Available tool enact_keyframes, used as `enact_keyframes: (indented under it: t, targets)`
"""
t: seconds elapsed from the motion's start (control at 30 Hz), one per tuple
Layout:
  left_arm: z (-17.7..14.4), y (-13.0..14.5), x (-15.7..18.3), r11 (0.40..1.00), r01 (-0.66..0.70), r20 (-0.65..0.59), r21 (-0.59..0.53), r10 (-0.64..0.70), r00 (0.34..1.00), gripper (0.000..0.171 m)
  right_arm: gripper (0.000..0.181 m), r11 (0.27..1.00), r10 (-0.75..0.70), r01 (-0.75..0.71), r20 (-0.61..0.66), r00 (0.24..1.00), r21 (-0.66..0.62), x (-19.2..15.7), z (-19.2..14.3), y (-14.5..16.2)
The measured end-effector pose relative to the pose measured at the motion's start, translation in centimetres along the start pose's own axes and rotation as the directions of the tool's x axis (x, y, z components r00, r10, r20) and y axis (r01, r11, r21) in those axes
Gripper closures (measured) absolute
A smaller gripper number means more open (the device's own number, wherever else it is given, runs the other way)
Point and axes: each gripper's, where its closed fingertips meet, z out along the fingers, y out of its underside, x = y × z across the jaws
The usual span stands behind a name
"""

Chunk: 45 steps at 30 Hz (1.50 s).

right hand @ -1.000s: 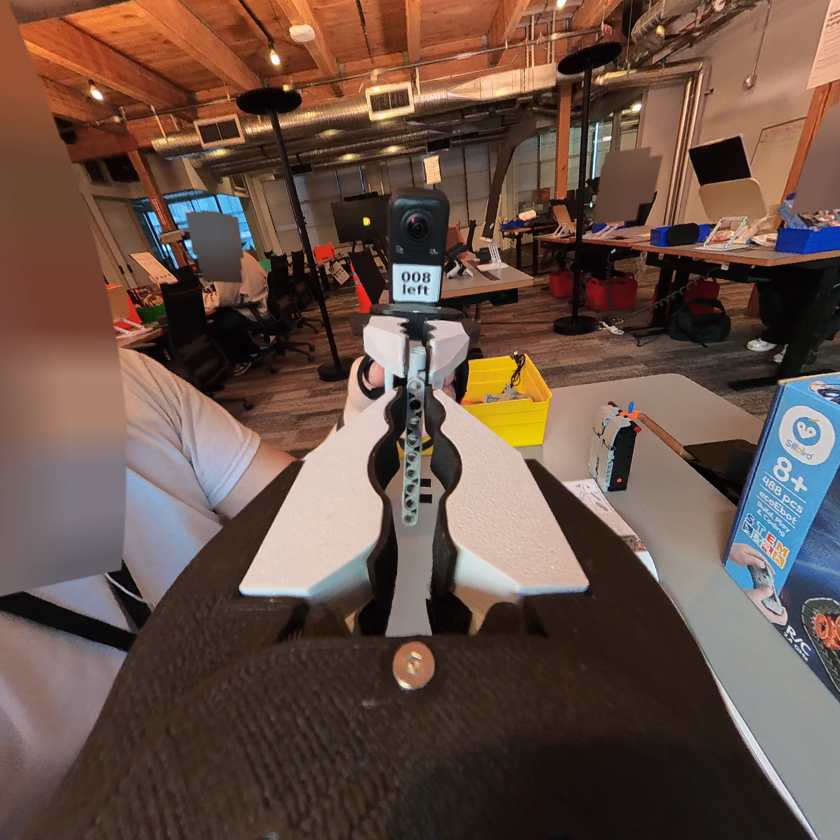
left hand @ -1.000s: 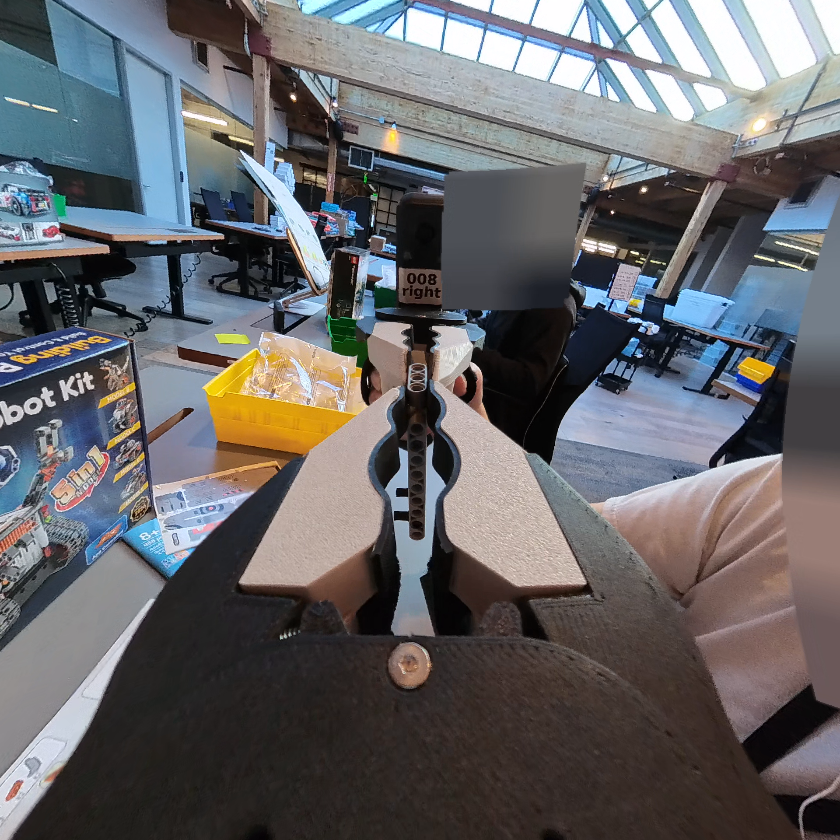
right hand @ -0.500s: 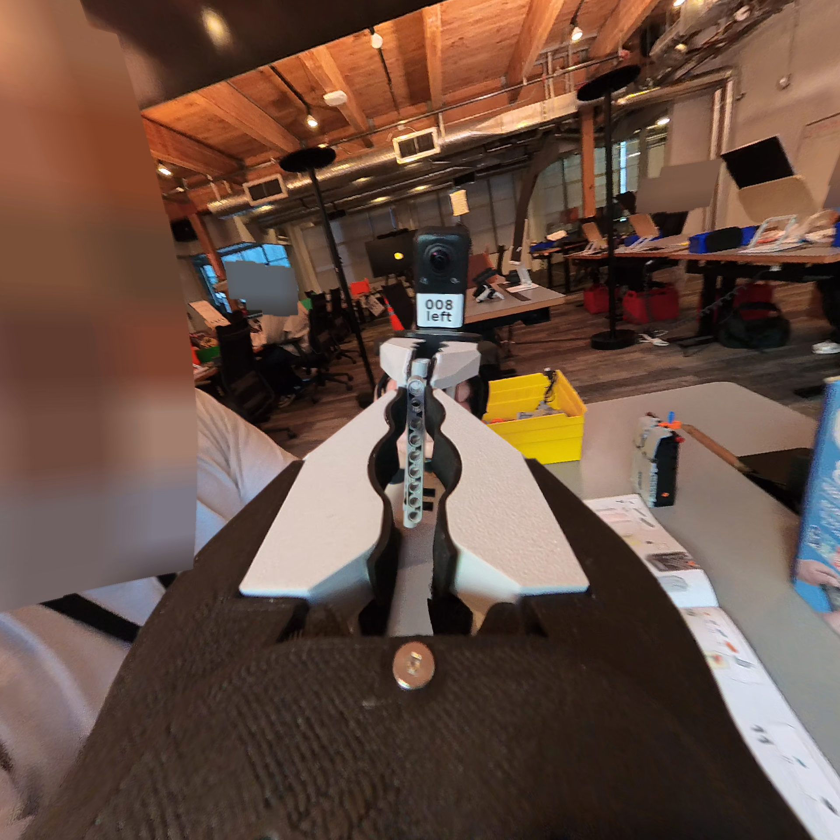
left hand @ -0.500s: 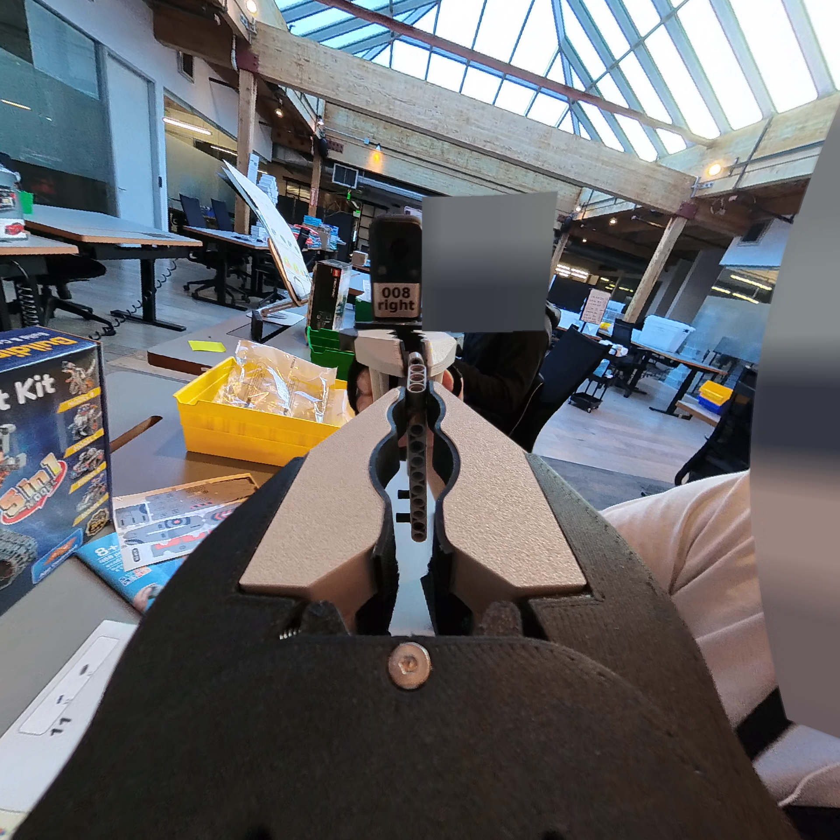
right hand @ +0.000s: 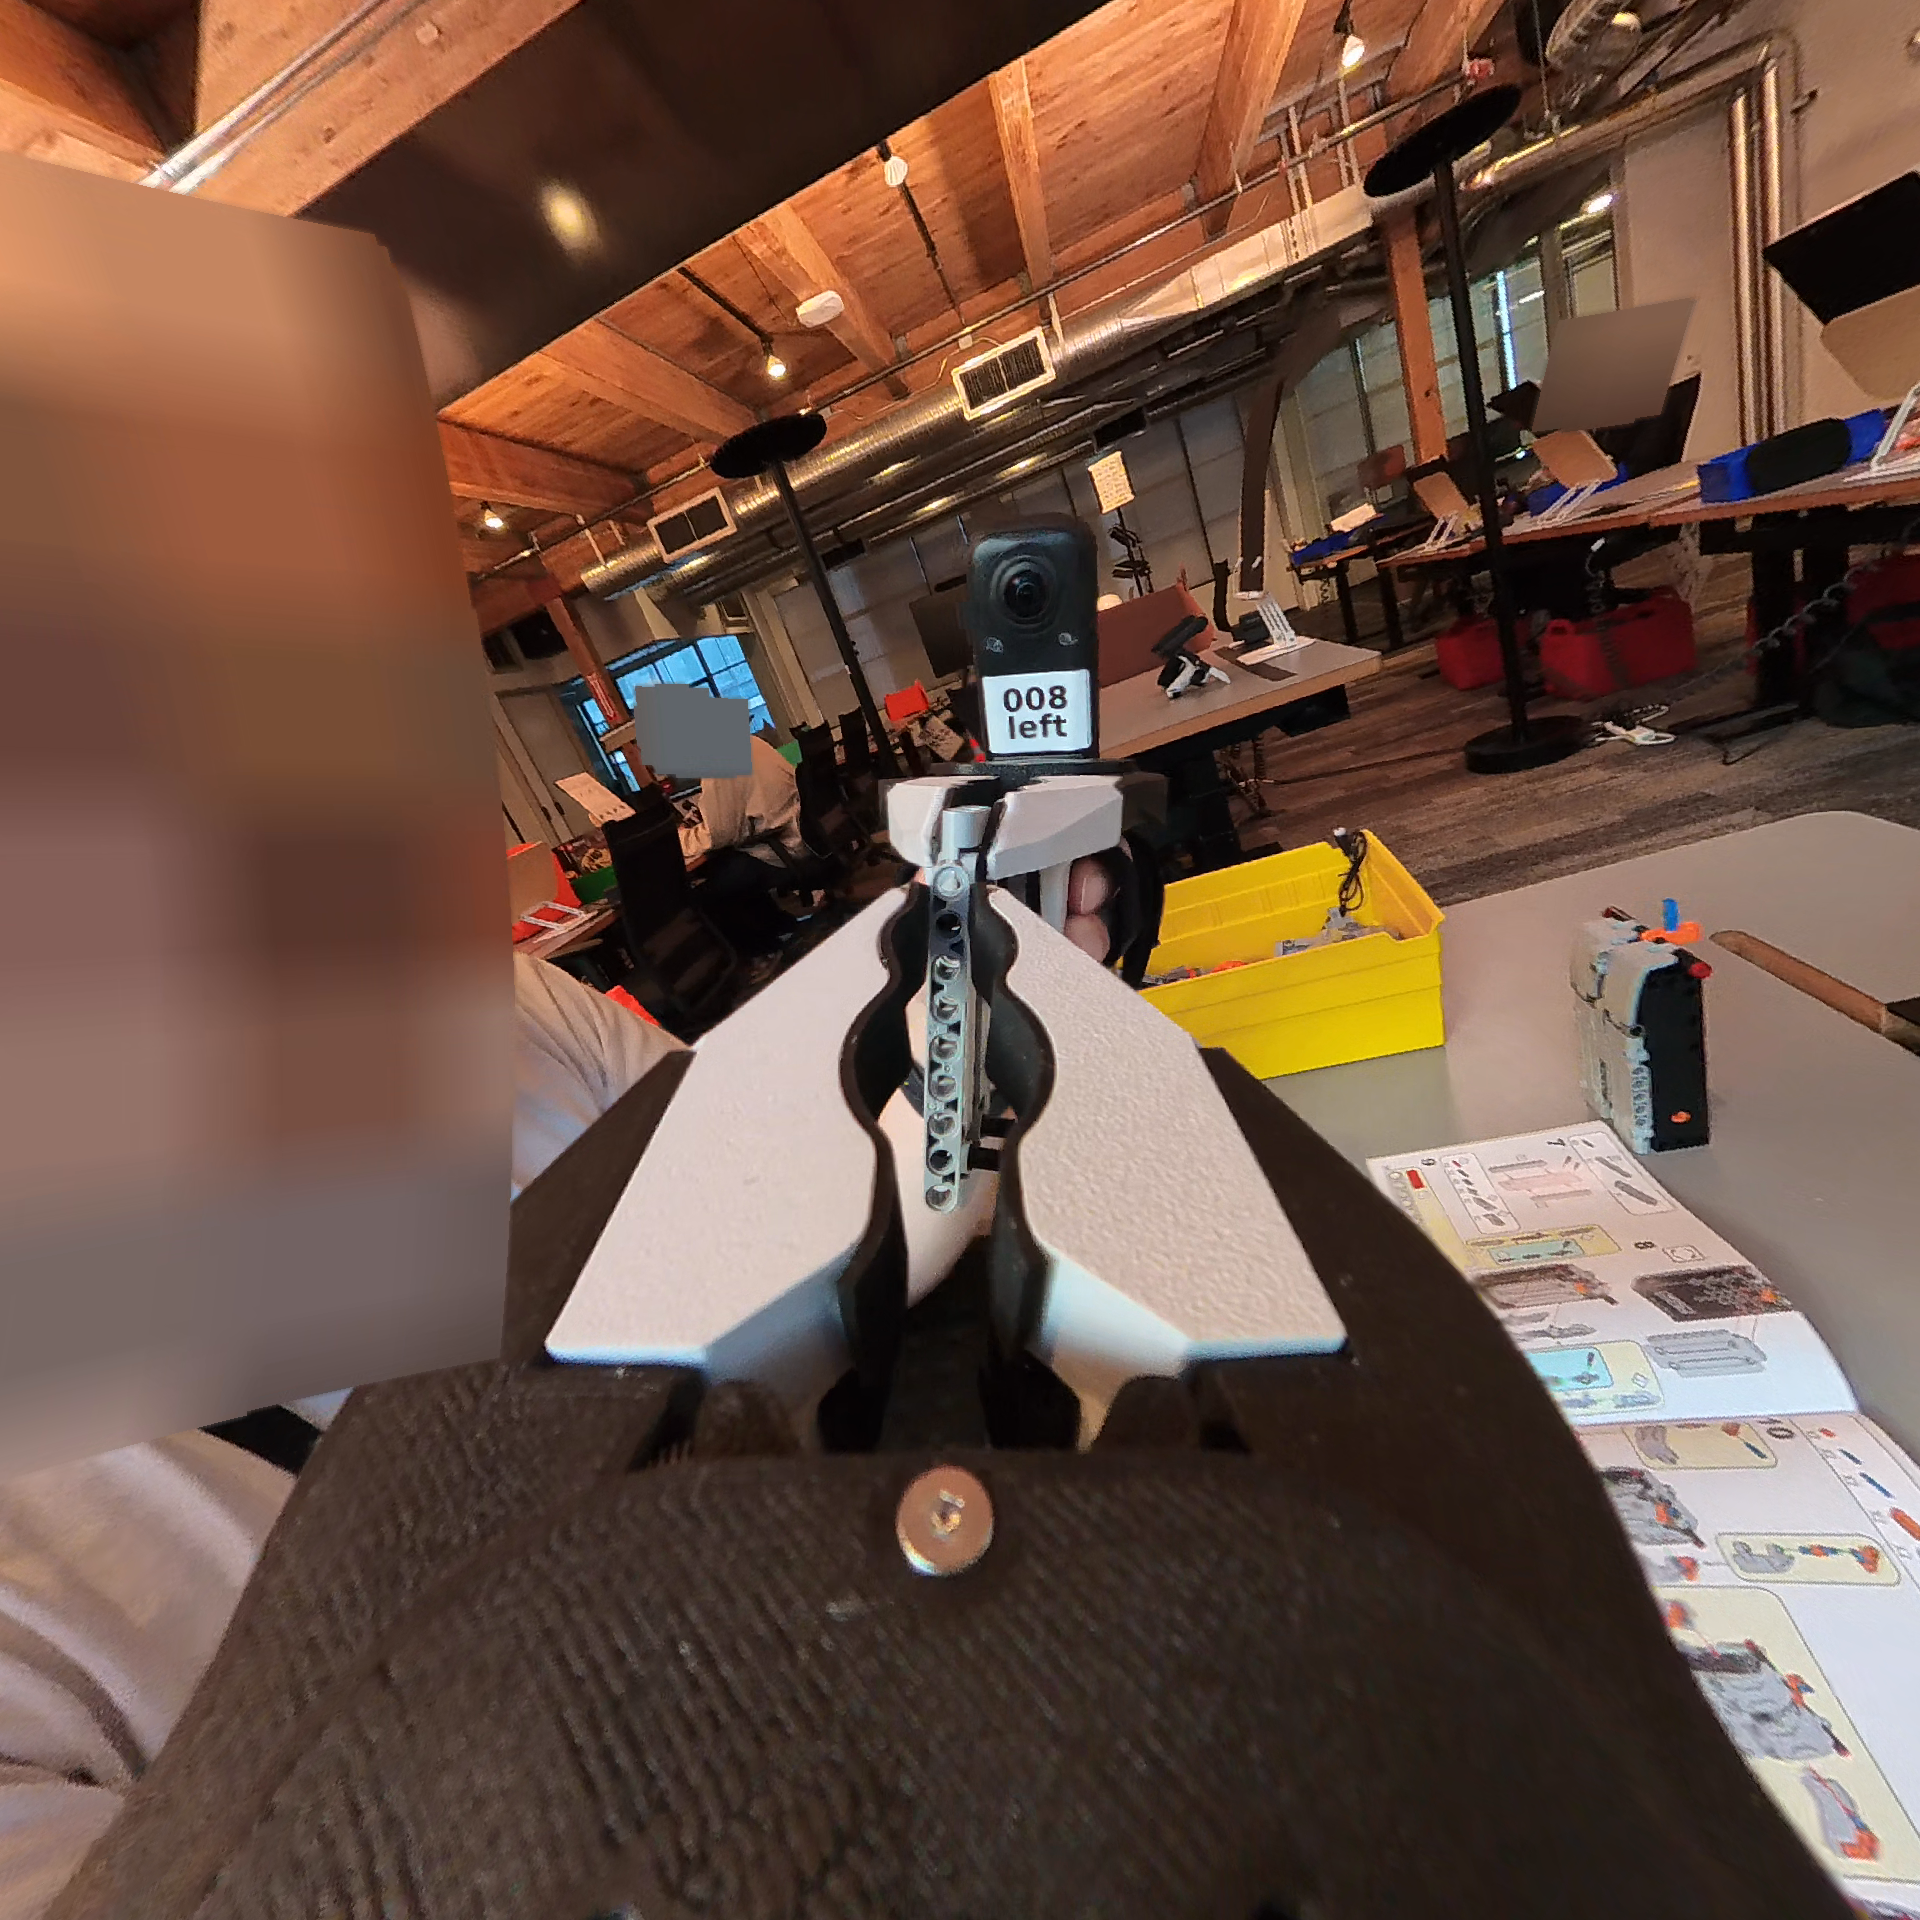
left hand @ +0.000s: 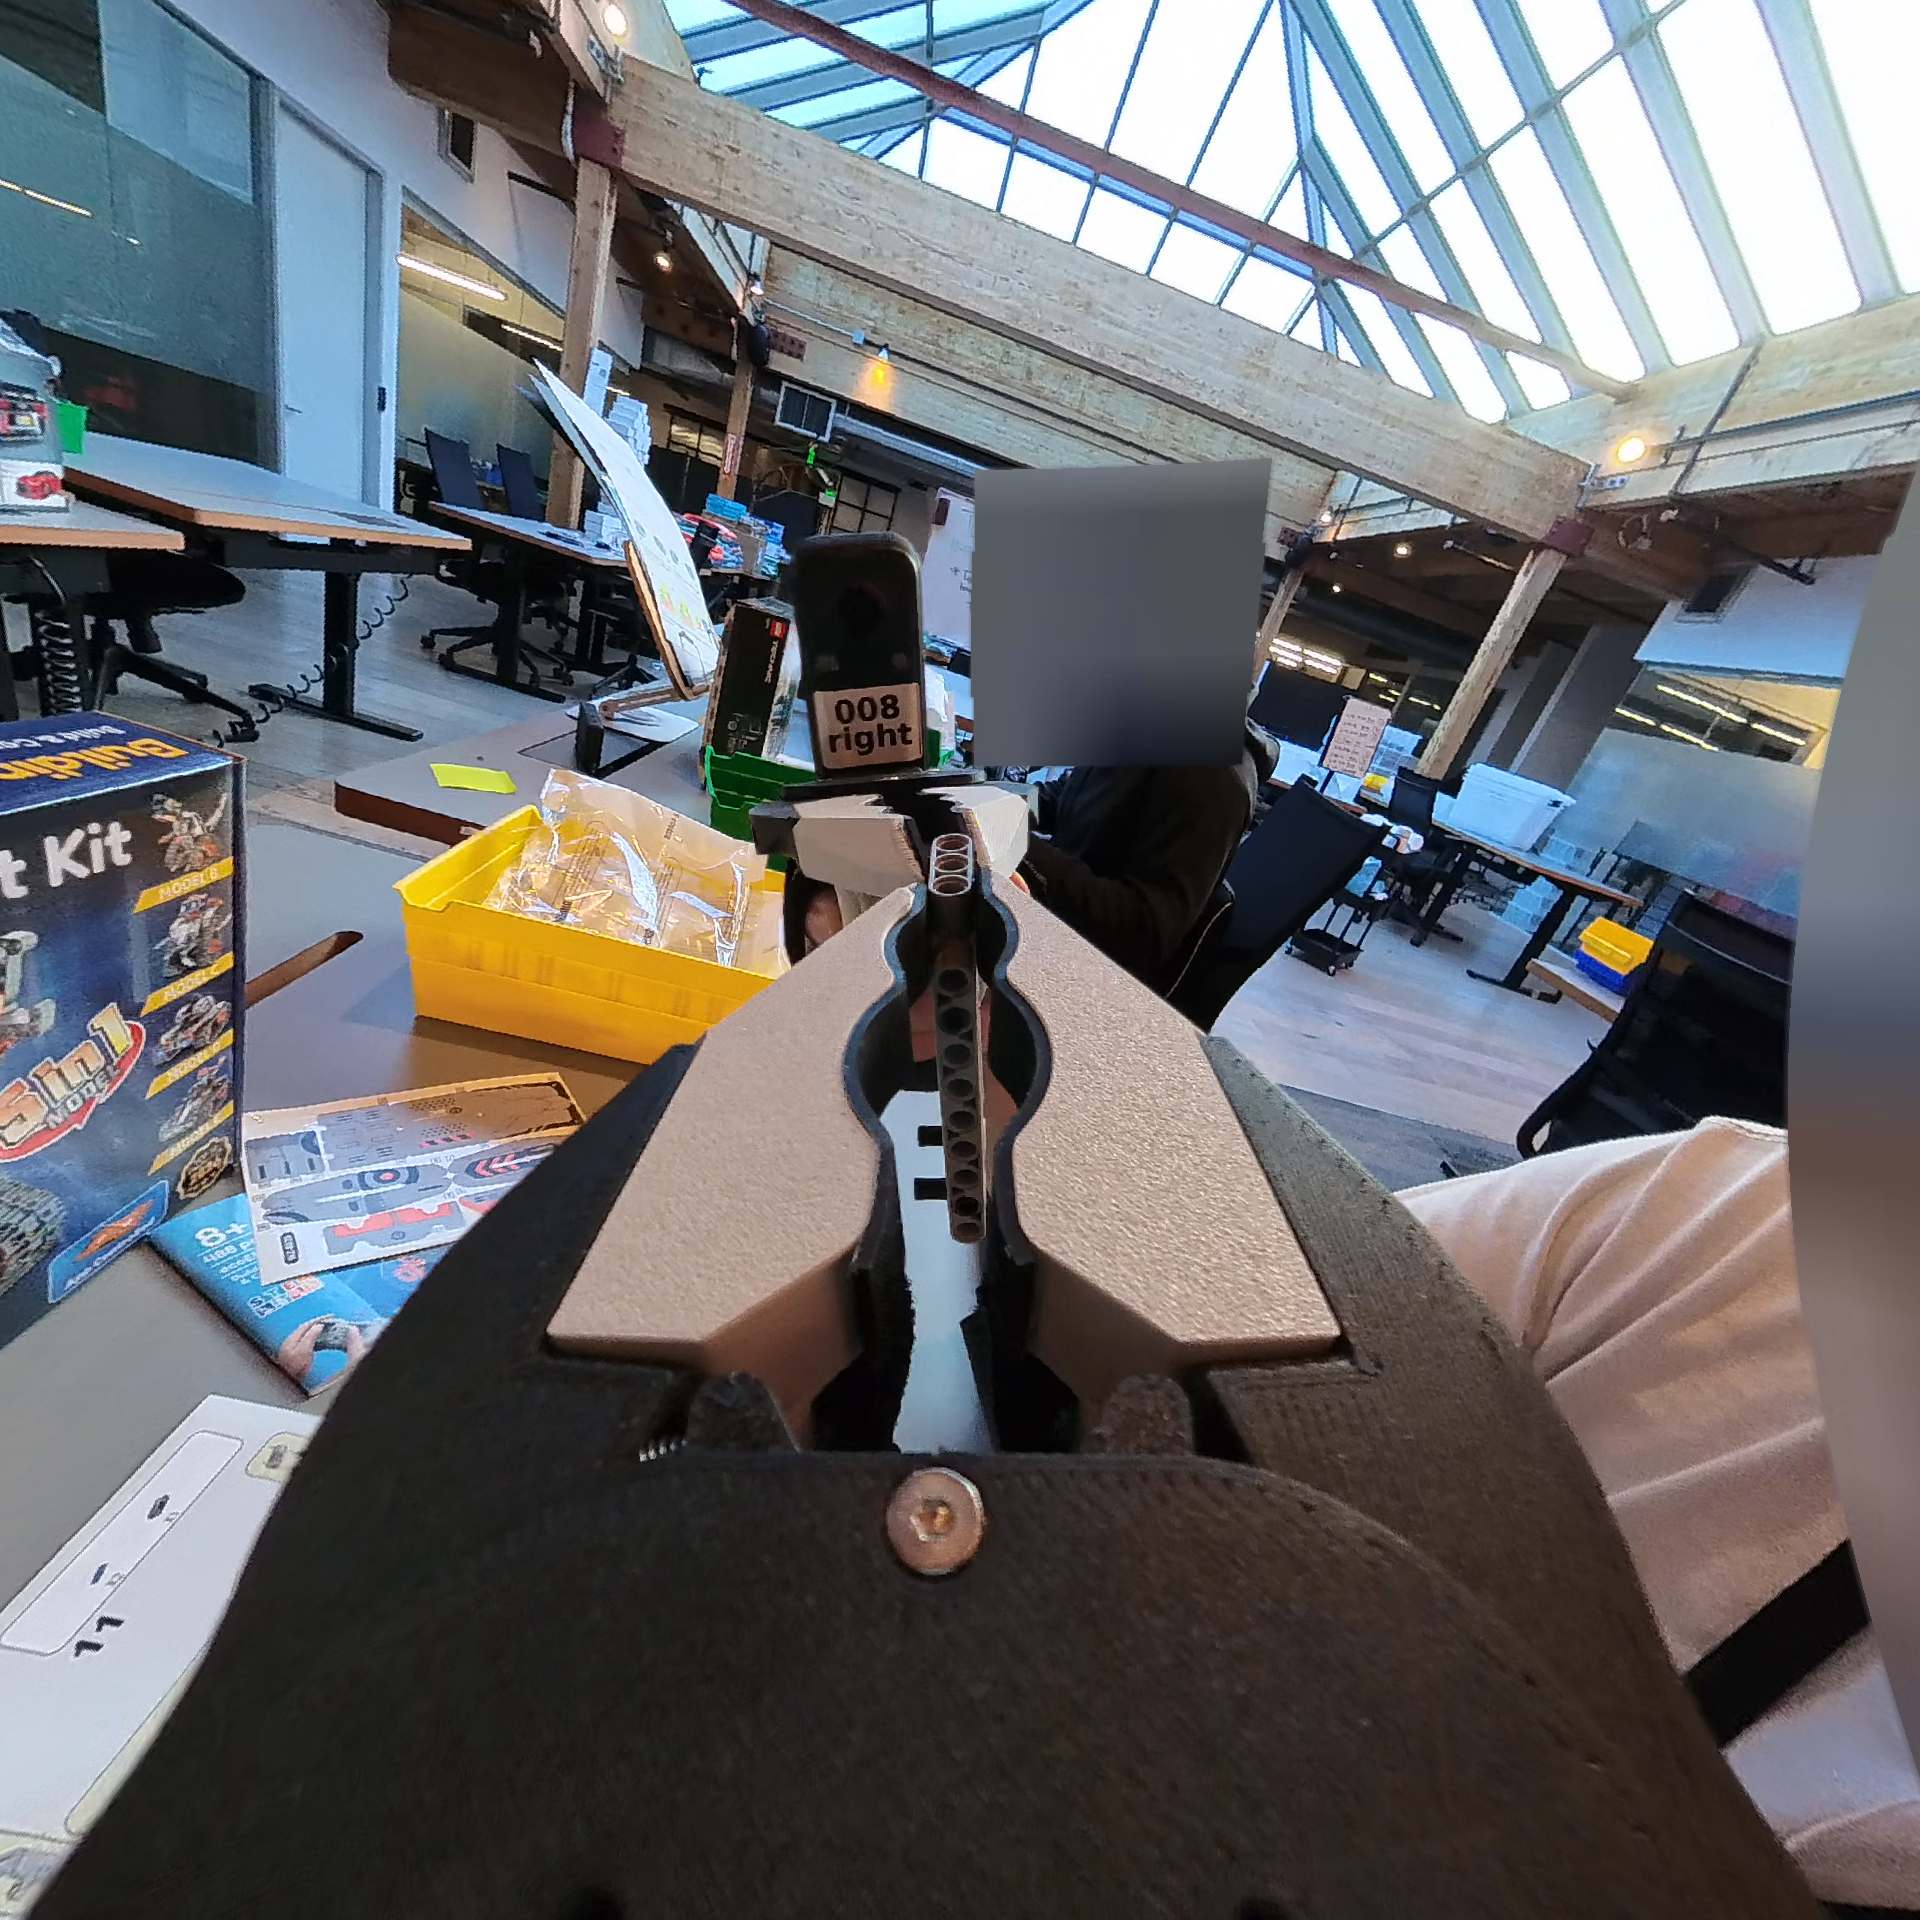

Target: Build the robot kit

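Swung a little since half a second ago, the right gripper now sits tipped and left of centre in the left wrist view, and the kit box has slid further back into sight at the table's left edge. Going left to right in that view, the glossy cardboard box stands upright. Beside it a sticker sheet lies flat over a blue booklet, with a white paper sheet at the near edge. Behind them a yellow plastic bin holds crinkled clear bags. The left gripper is raised above all this with its pale, grainy fingers pinching a dark holed beam that points at the right gripper's tips. A pale sleeve crowds the right side. In the right wrist view a white shirt fills the left. The right gripper's jaws are pressed onto a pale holed beam that leans slightly and reaches the left gripper's tips, and I cannot tell whether both views show one piece. Right of it a second yellow bin of small parts stands near the grey table's far edge. Further right are a boxy grey-and-black brick block, upright and apart from the bin, and a wooden stick at the right edge. An open instruction booklet lies along the near right. Bare tabletop lies between bin, block and booklet.
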Motion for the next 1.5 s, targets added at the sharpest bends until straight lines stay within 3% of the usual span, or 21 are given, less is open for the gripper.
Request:
enact_keyframes:
  t: [0.3, 0.5, 0.77, 1.1, 1.5]
  targets:
    - [-0.1, 0.1, -0.6, 0.999, -0.048, 0.076, -0.018, 0.05, 0.996, 0.167, 0.175, 0.988, -0.153, 0.148, -0.146, 0.977, -0.044, 0.6, 0.0, -0.1]
    - [-0.1, -0.5, -1.0, 0.995, -0.097, 0.135, 0.024, 0.093, 0.987, 0.167, 0.175, 0.984, -0.174, 0.178, -0.171, 0.97, 0.008, 1.0, 0.2, -0.7]
    - [-0.3, -0.7, 0.1, 0.999, -0.004, 0.008, 0.051, 0.004, 1.0, 0.167, 0.175, 0.984, -0.171, 0.171, -0.013, 0.985, 0.042, -0.3, 0.8, -0.6]
    - [-0.7, -1.7, -0.6, 0.989, -0.112, 0.125, 0.1, 0.099, 0.987, 0.167, 0.174, 0.982, -0.154, 0.164, -0.111, 0.982, 0.089, 0.6, 1.3, -1.4]
    - [-0.3, -1.3, -0.5, 0.995, 0.001, 0.024, 0.103, -0.003, 1.0, 0.167, 0.175, 0.978, -0.206, 0.208, -0.138, 0.969, 0.006, 0.3, 0.8, -0.9]
